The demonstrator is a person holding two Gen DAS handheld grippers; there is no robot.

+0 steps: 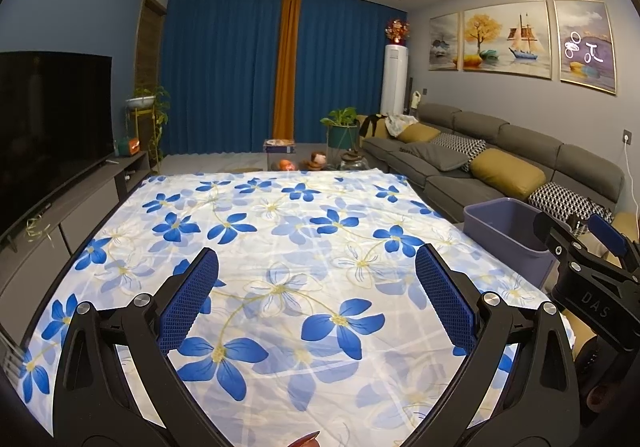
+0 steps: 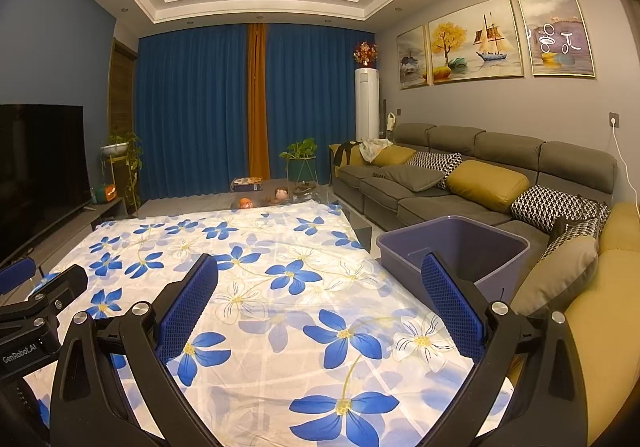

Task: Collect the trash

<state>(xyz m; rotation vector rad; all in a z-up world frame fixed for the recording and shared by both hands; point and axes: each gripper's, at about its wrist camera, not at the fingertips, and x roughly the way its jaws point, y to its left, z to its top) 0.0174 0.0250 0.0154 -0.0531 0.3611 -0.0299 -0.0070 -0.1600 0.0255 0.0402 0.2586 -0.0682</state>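
A table covered by a white cloth with blue flowers (image 1: 280,247) fills both views (image 2: 280,287). A grey-purple plastic bin (image 1: 504,231) stands off the table's right edge, beside the sofa; it also shows in the right wrist view (image 2: 460,247). My left gripper (image 1: 316,299) is open and empty above the cloth. My right gripper (image 2: 320,303) is open and empty above the cloth's right part, its right finger in front of the bin. A small reddish-brown scrap (image 1: 306,440) peeks in at the bottom edge of the left wrist view.
A grey sofa (image 2: 460,183) with yellow and patterned cushions runs along the right. A TV (image 1: 48,119) on a low cabinet stands at the left. Plants, toys and a small glass table (image 1: 280,151) lie beyond the table's far edge, before blue curtains.
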